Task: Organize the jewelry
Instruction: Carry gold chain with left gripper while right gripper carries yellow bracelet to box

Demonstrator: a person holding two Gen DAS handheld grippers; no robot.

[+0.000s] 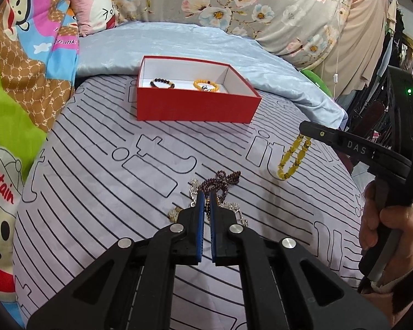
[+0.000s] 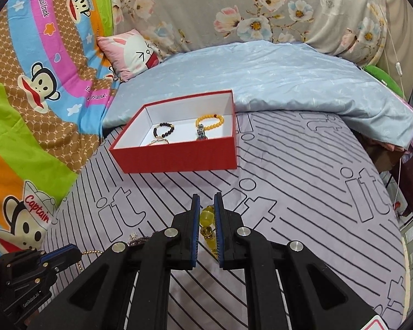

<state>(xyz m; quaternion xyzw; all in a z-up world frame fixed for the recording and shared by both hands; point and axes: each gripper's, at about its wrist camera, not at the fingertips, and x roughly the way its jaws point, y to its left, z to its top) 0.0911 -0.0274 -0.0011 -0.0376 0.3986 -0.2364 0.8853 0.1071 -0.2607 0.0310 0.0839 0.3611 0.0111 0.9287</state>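
Observation:
A red box with a white inside stands on the striped bedsheet; it holds a dark bead bracelet and a yellow bead bracelet. It also shows in the right wrist view, with a watch inside. My left gripper is shut on a dark beaded necklace lying among silver chains. My right gripper is shut on a yellow bead bracelet, which hangs from its tip above the sheet.
A light blue quilt lies folded behind the box. A cartoon blanket and a pink pillow are at the left. The bed's edge drops off at the right.

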